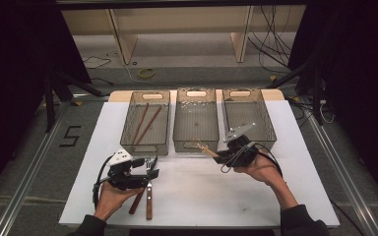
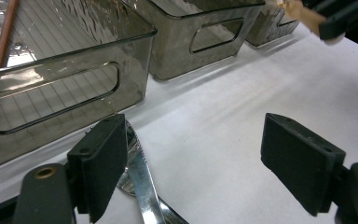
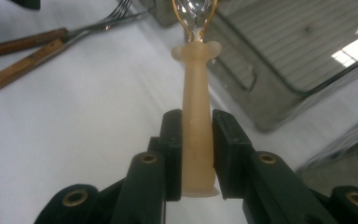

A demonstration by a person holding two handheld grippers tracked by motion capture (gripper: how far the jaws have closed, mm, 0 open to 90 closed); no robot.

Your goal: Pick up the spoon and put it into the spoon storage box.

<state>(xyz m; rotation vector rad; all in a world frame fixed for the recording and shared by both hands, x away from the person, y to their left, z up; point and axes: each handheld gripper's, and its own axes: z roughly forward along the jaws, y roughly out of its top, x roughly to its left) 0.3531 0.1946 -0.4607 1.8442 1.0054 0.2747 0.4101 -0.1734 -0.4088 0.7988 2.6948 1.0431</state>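
My right gripper (image 1: 223,157) (image 3: 196,122) is shut on the pale beige handle of a spoon (image 1: 207,150) (image 3: 196,93). The spoon's shiny head (image 3: 194,13) points at the front wall of the middle bin (image 1: 195,143). My left gripper (image 1: 149,170) (image 2: 200,154) is open, low over the white table near the front wall of the left bin (image 2: 65,74). Two wooden-handled forks (image 1: 148,199) (image 3: 25,56) lie side by side on the table. The metal part of one (image 2: 142,179) lies by the left pad (image 2: 100,168).
Three smoky translucent bins stand in a row at the back of the white tabletop (image 1: 202,196). The left one holds two brown chopsticks (image 1: 144,123) (image 2: 2,46); the right bin (image 1: 248,115) stands just beyond my right hand.
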